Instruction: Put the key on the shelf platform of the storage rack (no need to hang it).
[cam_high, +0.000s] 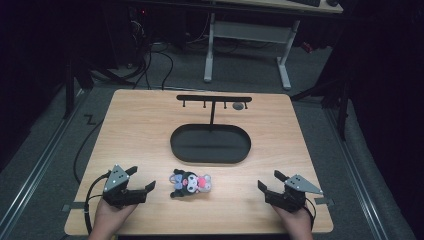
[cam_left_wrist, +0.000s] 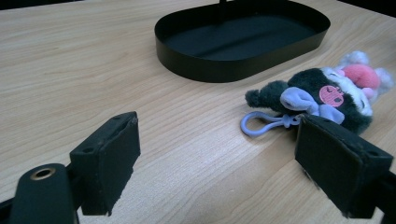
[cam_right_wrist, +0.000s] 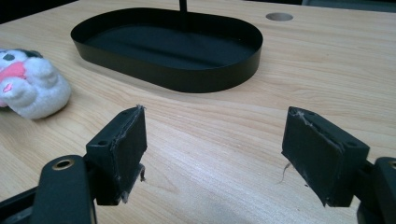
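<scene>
Black foam pads are standing wide apart on both of your grippers, and nothing is lying between either pair. You are holding the left gripper (cam_high: 140, 180) low over the pale wooden table (cam_high: 135, 130), its jaws pointing across toward the small black, white and pink plush keychain toy (cam_high: 191, 183), which is lying on its side just beyond and to the outside of the left gripper's far jaw. The toy's lilac plastic clip loop (cam_left_wrist: 261, 123) is resting flat on the wood, nearer the gap between those jaws than the plush body itself. You are keeping the right gripper (cam_high: 270, 184) well off on the toy's other side, jaws equally spread over bare wood.

This looks like the approach step, with the pick not yet begun. Ahead of both jaw pairs the black oval metal tray (cam_high: 210, 144) with its upright hook stand (cam_high: 213, 100) is waiting (a likely place for the clip). Next, you would need to swing the left jaws round so they are straddling the toy or its loop, then close gently.
</scene>
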